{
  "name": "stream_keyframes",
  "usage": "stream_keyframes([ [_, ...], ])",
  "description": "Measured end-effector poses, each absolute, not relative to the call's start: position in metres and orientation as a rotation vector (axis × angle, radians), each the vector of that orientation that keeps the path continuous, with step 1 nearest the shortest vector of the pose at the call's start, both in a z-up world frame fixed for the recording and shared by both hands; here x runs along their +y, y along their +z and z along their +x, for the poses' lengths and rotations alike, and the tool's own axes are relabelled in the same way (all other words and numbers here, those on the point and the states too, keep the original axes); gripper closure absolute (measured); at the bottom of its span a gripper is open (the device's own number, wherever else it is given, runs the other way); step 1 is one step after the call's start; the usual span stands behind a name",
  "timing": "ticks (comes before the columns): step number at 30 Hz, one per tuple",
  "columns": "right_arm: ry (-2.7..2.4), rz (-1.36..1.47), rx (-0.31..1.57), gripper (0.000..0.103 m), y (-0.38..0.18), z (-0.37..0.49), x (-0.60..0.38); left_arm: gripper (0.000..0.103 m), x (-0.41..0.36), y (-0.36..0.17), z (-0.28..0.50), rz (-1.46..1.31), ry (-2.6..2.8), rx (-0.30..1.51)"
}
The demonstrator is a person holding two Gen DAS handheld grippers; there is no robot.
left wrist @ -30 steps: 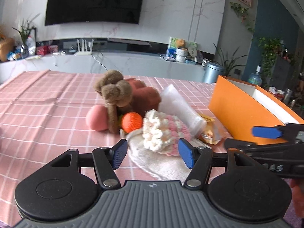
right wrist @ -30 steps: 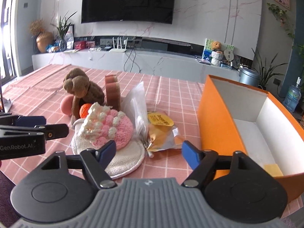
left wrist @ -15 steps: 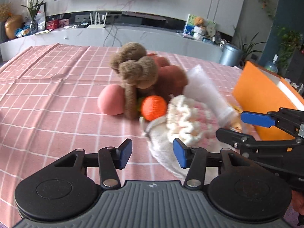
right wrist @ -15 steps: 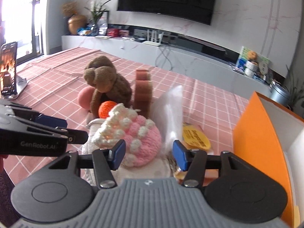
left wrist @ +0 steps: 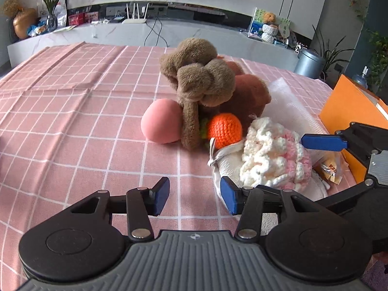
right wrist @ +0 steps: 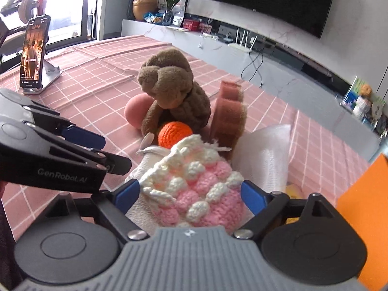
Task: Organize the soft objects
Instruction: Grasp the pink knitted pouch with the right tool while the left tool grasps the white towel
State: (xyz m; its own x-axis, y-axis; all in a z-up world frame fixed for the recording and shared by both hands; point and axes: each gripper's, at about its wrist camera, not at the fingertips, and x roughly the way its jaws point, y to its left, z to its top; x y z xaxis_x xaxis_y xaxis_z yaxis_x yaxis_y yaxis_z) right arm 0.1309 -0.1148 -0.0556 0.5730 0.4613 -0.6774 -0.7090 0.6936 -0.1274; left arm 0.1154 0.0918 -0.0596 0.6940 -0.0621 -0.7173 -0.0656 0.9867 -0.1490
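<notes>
A pile of soft things lies on the pink checked tablecloth (left wrist: 72,126): a brown plush monkey (left wrist: 198,84), a pink ball (left wrist: 162,123), an orange crocheted ball (left wrist: 224,127), a brown plush piece (right wrist: 229,115), a pink-and-white crocheted piece (right wrist: 194,189) on a cream cloth pouch (left wrist: 230,165). My right gripper (right wrist: 190,194) is open, its fingers on either side of the crocheted piece. My left gripper (left wrist: 195,195) is open and empty over bare cloth, just left of the pouch. The right gripper's fingers (left wrist: 322,143) show at the right of the left wrist view.
An orange box (left wrist: 351,106) with a white inside stands at the right. A clear plastic bag (right wrist: 264,150) and a yellow snack packet (left wrist: 329,167) lie by the pile. A phone on a stand (right wrist: 34,53) is at the far left.
My right gripper has moved forward and left over the crocheted piece, which now lies between its fingers. My left gripper has swung left, off the pouch.
</notes>
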Motion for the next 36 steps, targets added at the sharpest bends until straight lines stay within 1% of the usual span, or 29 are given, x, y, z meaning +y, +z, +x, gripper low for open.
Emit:
stream_keyframes([
  [3,0.699,-0.399,0.693,0.022,-0.064,0.134,-0.112,0.046,0.093,-0.063,0.115,-0.19,-0.009,0.813],
  [4,0.691,-0.402,0.695,0.033,-0.067,0.133,-0.11,0.046,0.092,-0.063,0.115,-0.186,-0.011,0.812],
  [6,0.671,-0.411,0.694,0.037,-0.071,0.132,-0.108,0.046,0.09,-0.064,0.114,-0.183,-0.012,0.814],
  [8,0.665,-0.414,0.685,0.044,-0.07,0.131,-0.108,0.046,0.09,-0.063,0.113,-0.178,-0.009,0.813],
  [10,0.658,-0.417,0.675,0.046,-0.066,0.126,-0.11,0.048,0.09,-0.062,0.111,-0.183,-0.01,0.813],
  [15,0.643,-0.413,0.622,0.049,-0.046,0.106,-0.118,0.049,0.09,-0.056,0.104,-0.208,-0.03,0.801],
  [20,0.625,-0.287,0.673,0.049,-0.029,0.097,-0.142,0.048,0.085,-0.052,0.096,-0.234,-0.072,0.794],
  [22,0.61,-0.232,0.698,0.049,-0.025,0.094,-0.155,0.046,0.082,-0.051,0.093,-0.236,-0.089,0.792],
  [24,0.595,-0.185,0.732,0.048,-0.022,0.091,-0.167,0.039,0.077,-0.051,0.092,-0.231,-0.107,0.793],
  [27,0.587,-0.114,0.793,0.048,-0.025,0.088,-0.184,0.035,0.069,-0.053,0.093,-0.215,-0.131,0.796],
  [32,0.506,-0.074,0.879,0.048,-0.043,0.094,-0.198,0.031,0.058,-0.058,0.102,-0.182,-0.149,0.805],
  [36,0.5,-0.018,0.905,0.044,-0.048,0.1,-0.203,0.029,0.051,-0.064,0.108,-0.14,-0.151,0.803],
])
